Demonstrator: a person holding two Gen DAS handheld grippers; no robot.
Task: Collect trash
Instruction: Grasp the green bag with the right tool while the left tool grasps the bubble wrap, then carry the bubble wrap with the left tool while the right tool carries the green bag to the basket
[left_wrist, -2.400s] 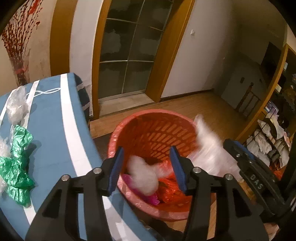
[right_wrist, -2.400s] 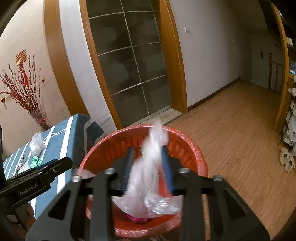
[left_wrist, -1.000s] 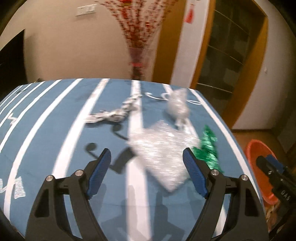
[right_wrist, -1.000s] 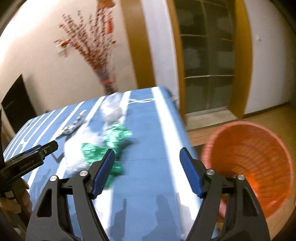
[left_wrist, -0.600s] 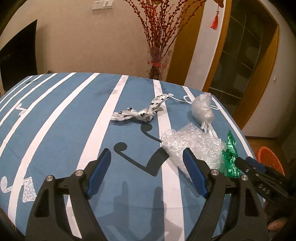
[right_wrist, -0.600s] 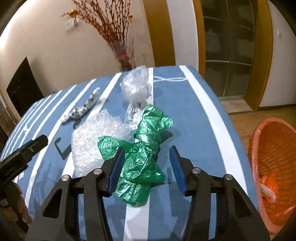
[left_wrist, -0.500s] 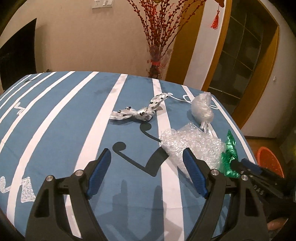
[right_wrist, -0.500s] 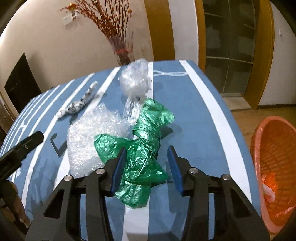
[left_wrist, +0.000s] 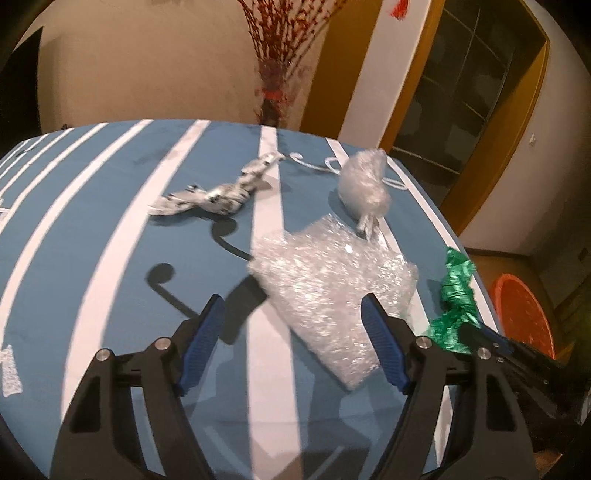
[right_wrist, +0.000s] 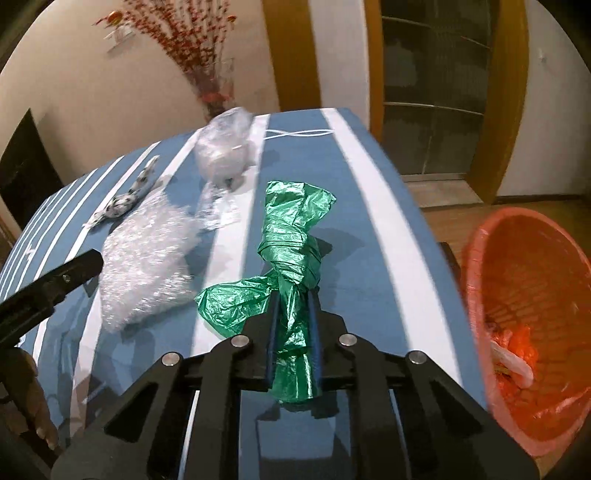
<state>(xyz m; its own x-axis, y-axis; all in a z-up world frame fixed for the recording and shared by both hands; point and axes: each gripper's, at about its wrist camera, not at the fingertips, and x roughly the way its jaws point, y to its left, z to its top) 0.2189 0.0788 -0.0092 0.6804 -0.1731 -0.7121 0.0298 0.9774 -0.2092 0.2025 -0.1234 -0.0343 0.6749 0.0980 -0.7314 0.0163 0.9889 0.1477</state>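
green plastic bag (right_wrist: 291, 254): thin crinkled film, twisted and knotted into a rope-like bundle, lying on the near right part of the bench (right_wrist: 373, 236), its lower end pinched between the blue pads of the right claw (right_wrist: 292, 325); those jaws have just been closing and now press the film, where half a second ago they stood apart on either side of it. bubble wrap (left_wrist: 332, 288): clear, glittering, roughly triangular sheet, flat on the bench just left of the green bag, now reaching in between the tips of the left claw (left_wrist: 293, 325), which hangs wide open above it, pads clear of it; a moment earlier the sheet lay further ahead of that claw. clear knotted bag (left_wrist: 364, 184): puffy, rounded, tail toward the bubble wrap. patterned wrapper (left_wrist: 218, 190): silvery, twisted strip with dark spots, further left. bench cover: blue cloth with white stripes. orange basket (right_wrist: 491, 273): perforated plastic, lined, on the wooden floor beside the bench's right edge, scraps inside. both claws angle downward at the bench. vase of red twigs (right_wrist: 214, 88) stands behind by the wall.
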